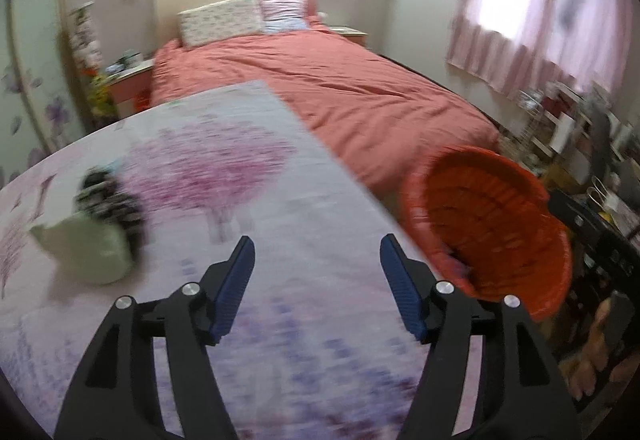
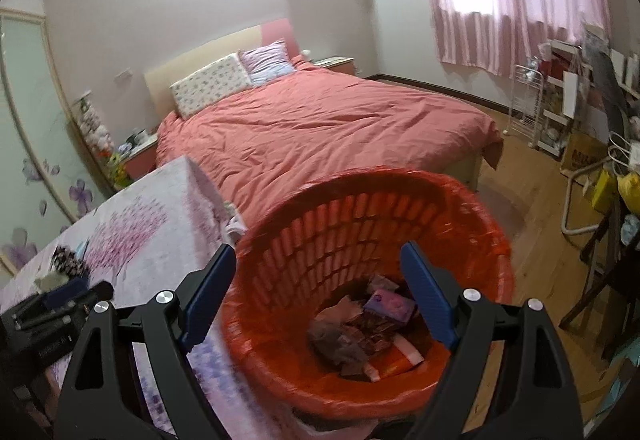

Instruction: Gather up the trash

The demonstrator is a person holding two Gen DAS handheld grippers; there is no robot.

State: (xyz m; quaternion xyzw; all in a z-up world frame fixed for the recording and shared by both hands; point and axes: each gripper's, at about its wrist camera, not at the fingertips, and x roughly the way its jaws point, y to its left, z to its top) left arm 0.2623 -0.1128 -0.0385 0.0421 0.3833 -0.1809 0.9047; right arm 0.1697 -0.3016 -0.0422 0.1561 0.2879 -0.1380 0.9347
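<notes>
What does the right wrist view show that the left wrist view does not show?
Only the right wrist view shows the trash lying inside the red basket, and the open right gripper. Only the left wrist view shows the open, empty left gripper. Both show the basket, the floral table, the crumpled items on it, and the bed.

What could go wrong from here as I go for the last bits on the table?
1. The red basket sits tilted at the table edge; a knock from the open right gripper might tip it and spill the wrappers.
2. The left view is blurred, so the open left gripper could misjudge the pale green scrap.
3. The dark patterned item touches that scrap; both might get grabbed together.
</notes>
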